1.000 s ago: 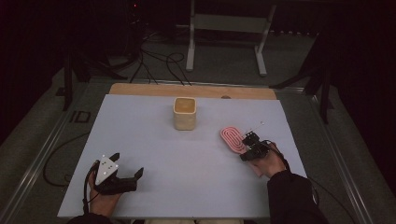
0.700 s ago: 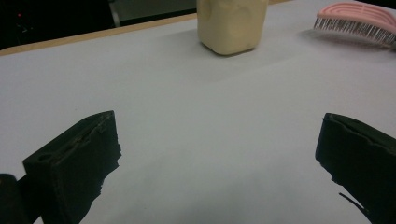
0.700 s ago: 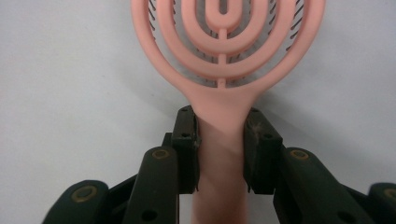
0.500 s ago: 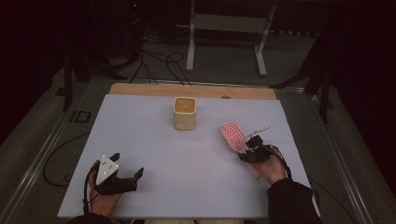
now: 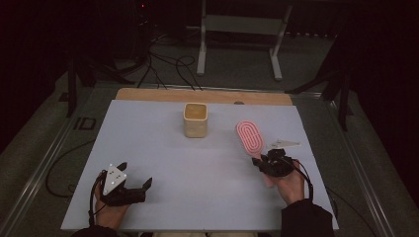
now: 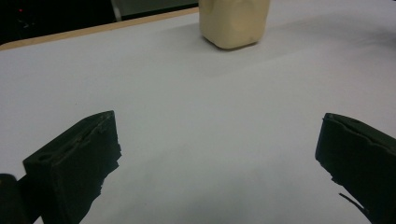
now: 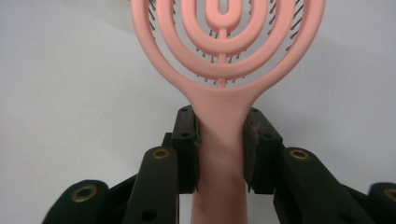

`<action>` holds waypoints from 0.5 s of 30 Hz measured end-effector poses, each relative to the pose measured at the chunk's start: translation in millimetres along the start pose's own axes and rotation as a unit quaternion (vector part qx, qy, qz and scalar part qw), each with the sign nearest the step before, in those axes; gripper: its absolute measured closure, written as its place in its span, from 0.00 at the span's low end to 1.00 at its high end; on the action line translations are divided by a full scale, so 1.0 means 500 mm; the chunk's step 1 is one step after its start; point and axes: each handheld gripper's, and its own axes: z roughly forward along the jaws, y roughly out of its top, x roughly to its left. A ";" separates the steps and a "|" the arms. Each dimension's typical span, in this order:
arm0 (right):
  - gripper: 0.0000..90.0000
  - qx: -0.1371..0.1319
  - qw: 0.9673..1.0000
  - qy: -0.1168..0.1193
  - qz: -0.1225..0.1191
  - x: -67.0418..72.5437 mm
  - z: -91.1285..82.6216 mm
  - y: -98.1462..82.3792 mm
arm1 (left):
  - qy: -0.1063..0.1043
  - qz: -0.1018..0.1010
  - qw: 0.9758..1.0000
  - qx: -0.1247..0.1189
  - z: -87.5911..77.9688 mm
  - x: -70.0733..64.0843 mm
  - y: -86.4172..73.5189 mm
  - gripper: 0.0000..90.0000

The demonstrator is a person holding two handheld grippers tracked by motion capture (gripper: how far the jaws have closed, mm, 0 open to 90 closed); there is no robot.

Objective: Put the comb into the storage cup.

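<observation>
We have the pink hairbrush (image 7: 224, 70) clamped by its handle in the right gripper (image 5: 269, 163), at the lower right of the high view, its oval head (image 5: 248, 137) pointing up-frame toward the beige cup (image 5: 195, 120) at centre. We judge the brush light and stiff, a moulded plastic frame of concentric loops, so the smooth handle could slip or swivel between the pads. The neck just below the head, where the jaws now sit, looks the best hold. The right gripper view shows the pads (image 7: 187, 149) pressing both sides of the handle and dark bristles behind the loops (lost in the high view). The high view alone gives the brush's place on the white table (image 5: 197, 197). The left gripper (image 6: 219, 158) rests at lower left, jaws spread wide over bare table.
</observation>
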 end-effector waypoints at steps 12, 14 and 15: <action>0.77 -0.064 0.998 0.011 -0.007 0.006 -0.024 -0.012 | -0.001 0.014 1.000 -0.003 0.000 -0.005 0.008 0.00; 0.77 -0.064 0.998 0.013 -0.006 0.007 -0.021 -0.016 | -0.003 0.014 1.000 -0.003 0.000 -0.007 0.009 0.00; 0.77 -0.064 0.998 0.016 -0.005 0.008 -0.020 -0.017 | -0.004 0.014 1.000 -0.002 0.001 -0.007 0.009 0.00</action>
